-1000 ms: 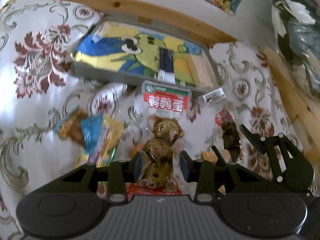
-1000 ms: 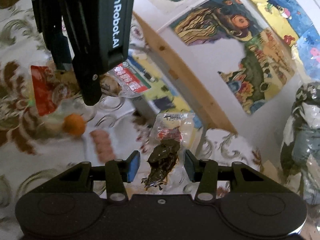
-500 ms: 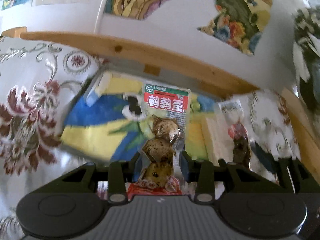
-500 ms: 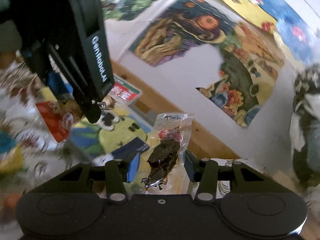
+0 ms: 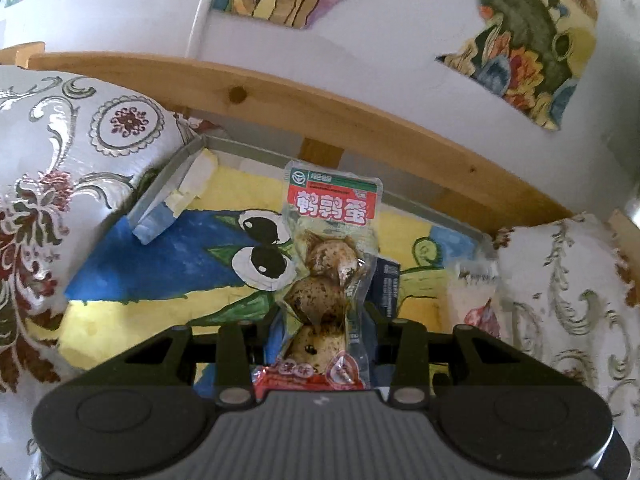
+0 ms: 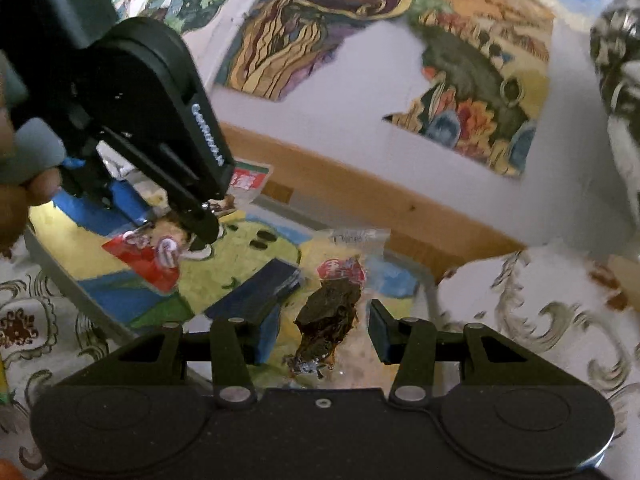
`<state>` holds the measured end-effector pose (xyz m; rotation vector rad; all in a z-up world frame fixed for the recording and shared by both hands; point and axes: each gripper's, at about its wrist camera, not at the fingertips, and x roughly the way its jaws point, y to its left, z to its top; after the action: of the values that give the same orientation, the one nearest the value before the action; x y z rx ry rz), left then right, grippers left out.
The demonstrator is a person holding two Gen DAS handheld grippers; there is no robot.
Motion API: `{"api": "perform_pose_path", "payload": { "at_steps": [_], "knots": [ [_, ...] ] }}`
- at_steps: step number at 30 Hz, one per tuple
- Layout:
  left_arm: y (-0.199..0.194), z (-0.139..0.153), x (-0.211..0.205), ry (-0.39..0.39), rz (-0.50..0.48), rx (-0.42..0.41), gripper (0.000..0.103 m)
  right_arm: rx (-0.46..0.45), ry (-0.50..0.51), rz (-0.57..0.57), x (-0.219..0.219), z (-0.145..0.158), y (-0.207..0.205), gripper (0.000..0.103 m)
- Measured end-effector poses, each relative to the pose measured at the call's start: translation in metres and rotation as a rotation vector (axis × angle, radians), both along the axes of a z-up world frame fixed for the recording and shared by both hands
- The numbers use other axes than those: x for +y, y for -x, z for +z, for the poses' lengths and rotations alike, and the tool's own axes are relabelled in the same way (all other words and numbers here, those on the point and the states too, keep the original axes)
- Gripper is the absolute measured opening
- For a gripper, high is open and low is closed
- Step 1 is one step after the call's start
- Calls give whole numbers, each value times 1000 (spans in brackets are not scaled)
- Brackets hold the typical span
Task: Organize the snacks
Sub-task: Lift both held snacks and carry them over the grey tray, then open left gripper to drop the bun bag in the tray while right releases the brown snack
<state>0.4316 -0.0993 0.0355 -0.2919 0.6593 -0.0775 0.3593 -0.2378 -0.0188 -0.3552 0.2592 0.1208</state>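
My left gripper (image 5: 322,320) is shut on a clear quail egg pack (image 5: 328,276) with a red and green label. It holds the pack upright over a grey tray (image 5: 176,172) whose floor is painted with a cartoon face. In the right wrist view the same left gripper (image 6: 204,228) hangs over the tray (image 6: 64,280), the egg pack (image 6: 148,256) in its jaws. My right gripper (image 6: 322,332) is shut on a clear pack of dark meat (image 6: 330,308) above the tray's right part. A dark blue box (image 6: 256,296) lies in the tray.
A wooden rail (image 5: 360,120) and a white wall with torn paintings (image 6: 304,32) stand just behind the tray. Floral cloth (image 5: 60,168) surrounds it. A person's hand (image 6: 16,200) grips the left tool. A black-and-white patterned bundle (image 6: 616,60) sits far right.
Both grippers have carried their packs up off the floral cloth and forward over the tray, closer to the wall. The loose snacks on the cloth have dropped out of view.
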Motion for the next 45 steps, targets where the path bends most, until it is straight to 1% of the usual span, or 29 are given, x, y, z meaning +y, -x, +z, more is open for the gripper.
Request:
{"api": "perform_pose_path", "payload": {
  "at_steps": [5, 12, 14, 16, 18, 19, 20, 21, 23, 27, 28, 33, 35, 41, 45],
  "knots": [
    [-13, -15, -4, -9, 7, 39, 43, 41, -57, -5, -6, -7, -8, 48],
    [-17, -28, -7, -13, 31, 82, 44, 51, -70, -1, -6, -9, -8, 48],
    [-17, -30, -8, -14, 39, 86, 46, 53, -73, -5, -8, -8, -10, 50],
    [-17, -28, -9, -12, 40, 94, 48, 54, -73, -8, -8, -7, -11, 58],
    [-18, -26, -10, -11, 39, 118, 49, 55, -85, -6, -10, -5, -10, 62],
    [-18, -24, -10, -12, 43, 126, 49, 56, -91, -5, -11, -4, -10, 67],
    [-17, -21, -10, -10, 50, 124, 51, 53, -96, -6, -12, -2, -8, 69],
    [-15, -18, -9, -6, 54, 114, 53, 47, -101, -6, -13, 1, -6, 73],
    [-9, -10, -8, -2, 64, 86, 67, 36, -107, -7, -15, 7, -2, 76],
    [5, 8, -5, 6, 74, 37, 77, 11, -132, -30, -22, 28, 8, 84],
    [10, 13, -3, 9, 78, 26, 82, 4, -141, -37, -24, 33, 11, 86],
    [35, 36, 5, 35, 93, -42, 91, -32, -192, -75, -38, 65, 31, 93],
    [47, 44, 8, 40, 103, -66, 96, -45, -213, -89, -43, 78, 41, 95],
    [89, 64, 17, 60, 115, -130, 102, -83, -257, -105, -52, 107, 80, 101],
    [118, 72, 20, 47, 109, -167, 102, -98, -261, -111, -51, 118, 105, 102]
  ]
}}
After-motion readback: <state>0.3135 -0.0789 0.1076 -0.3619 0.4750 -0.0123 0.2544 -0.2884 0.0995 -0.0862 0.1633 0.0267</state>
